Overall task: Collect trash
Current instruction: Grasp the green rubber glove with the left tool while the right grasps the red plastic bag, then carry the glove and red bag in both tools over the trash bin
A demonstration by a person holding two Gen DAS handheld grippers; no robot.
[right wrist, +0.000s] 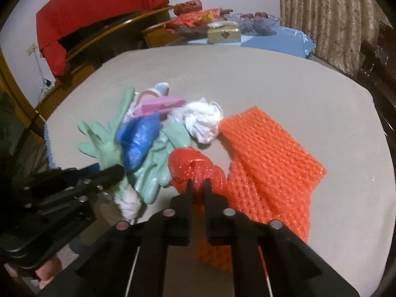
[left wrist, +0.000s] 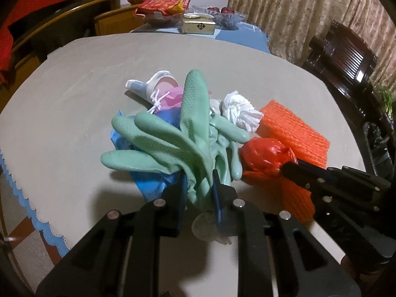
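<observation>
Both grippers are engaged on the trash pile at mid-frame on the beige tabletop (left wrist: 74, 79).

Left gripper (left wrist: 198, 180): fingers closed on the cuff end of the green rubber glove (left wrist: 190, 123); the glove's fingers fan upward and to the left in the left wrist view. Whether the glove is clear of the tabletop cannot be told.

Right gripper (right wrist: 198, 183): fingers pinched on the knotted red plastic bag (right wrist: 195, 165), bottom centre of the right wrist view. The bag sits just beside the glove and touches the orange foam net (right wrist: 267, 158), which spreads to the lower right.

Remaining in the pile:
- crumpled white tissue (left wrist: 241, 111), right of centre, touching the glove
- blue plastic wrapper (left wrist: 151, 183), under the glove at lower left
- pink item (left wrist: 170, 99) with a white drawstring, behind the glove
- paper cup (left wrist: 153, 84) lying on its side, at the pile's upper edge
- a second white wad (right wrist: 128, 203), lower left of the right wrist view, next to the glove cuff

No bin or bag for collection is visible in either view.

Progress, as judged: early. Two pieces are gripped, none appears to be disposed of; the net, tissue, wrapper, pink item, cup and wad are all still to pick up. The gold box (left wrist: 198, 26) and snack packets (left wrist: 163, 6) at the upper centre stand well apart from the pile and look like household goods, not trash.
</observation>
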